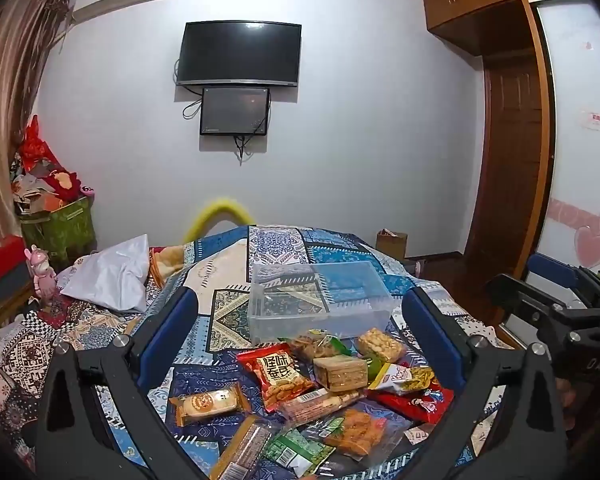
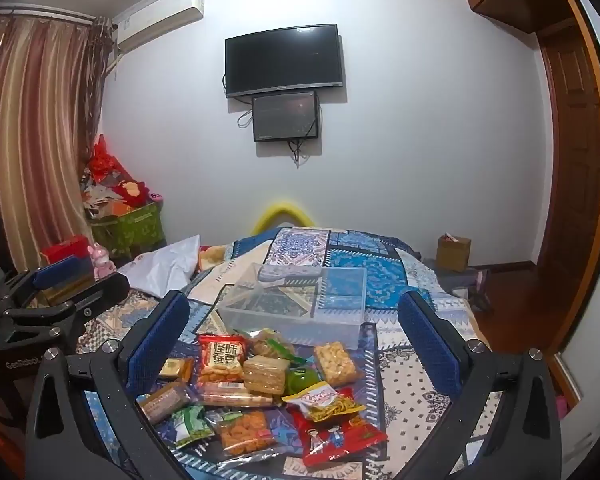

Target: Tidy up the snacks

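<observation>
Several snack packets lie in a heap on the patterned bedspread [image 1: 228,276]: a red peanut bag [image 1: 278,374], a wafer block [image 1: 340,372], a red flat bag [image 1: 416,402] and others. The heap also shows in the right wrist view, with the red peanut bag [image 2: 222,358] at its left. A clear plastic box [image 1: 320,300] stands empty just behind the heap; it also shows in the right wrist view [image 2: 300,300]. My left gripper [image 1: 300,312] is open above the heap, holding nothing. My right gripper [image 2: 294,316] is open above it too, holding nothing.
A white pillow [image 1: 112,276] lies at the bed's left. A green box [image 1: 60,228] of clutter stands by the curtain. A cardboard box [image 1: 392,242] sits on the floor at the right, near the wooden door [image 1: 512,160]. The right gripper's body [image 1: 556,316] shows at the left view's right edge.
</observation>
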Motion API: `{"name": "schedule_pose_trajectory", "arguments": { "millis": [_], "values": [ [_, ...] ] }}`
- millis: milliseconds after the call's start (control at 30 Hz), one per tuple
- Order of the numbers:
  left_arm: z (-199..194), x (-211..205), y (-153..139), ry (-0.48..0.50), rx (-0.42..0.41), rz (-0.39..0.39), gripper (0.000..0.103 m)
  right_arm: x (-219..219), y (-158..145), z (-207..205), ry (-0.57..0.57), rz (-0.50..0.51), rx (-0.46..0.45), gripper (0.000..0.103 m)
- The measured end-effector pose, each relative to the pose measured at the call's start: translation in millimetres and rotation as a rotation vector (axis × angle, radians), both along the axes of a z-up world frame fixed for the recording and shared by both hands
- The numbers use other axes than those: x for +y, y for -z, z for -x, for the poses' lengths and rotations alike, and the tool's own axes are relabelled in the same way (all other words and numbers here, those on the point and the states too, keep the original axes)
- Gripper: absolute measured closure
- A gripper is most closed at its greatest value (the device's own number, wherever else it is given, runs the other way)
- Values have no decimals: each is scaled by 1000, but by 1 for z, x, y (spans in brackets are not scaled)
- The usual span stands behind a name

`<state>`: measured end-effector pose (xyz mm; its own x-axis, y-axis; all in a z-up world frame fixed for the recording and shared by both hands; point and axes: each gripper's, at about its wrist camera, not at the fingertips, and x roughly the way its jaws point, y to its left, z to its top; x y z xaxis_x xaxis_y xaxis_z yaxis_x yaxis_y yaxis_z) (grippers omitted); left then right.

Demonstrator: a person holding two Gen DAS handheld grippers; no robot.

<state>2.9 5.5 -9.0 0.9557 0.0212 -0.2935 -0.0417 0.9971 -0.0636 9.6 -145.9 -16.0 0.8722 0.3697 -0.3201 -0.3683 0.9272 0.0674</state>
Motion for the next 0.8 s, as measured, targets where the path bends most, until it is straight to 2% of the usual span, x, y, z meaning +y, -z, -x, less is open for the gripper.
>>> {"name": "schedule_pose_trajectory", "arguments": {
  "millis": [800],
  "values": [
    [-1, -1, 0, 13, 9, 3, 0, 0, -3, 1, -7, -15, -2, 0]
  ]
}}
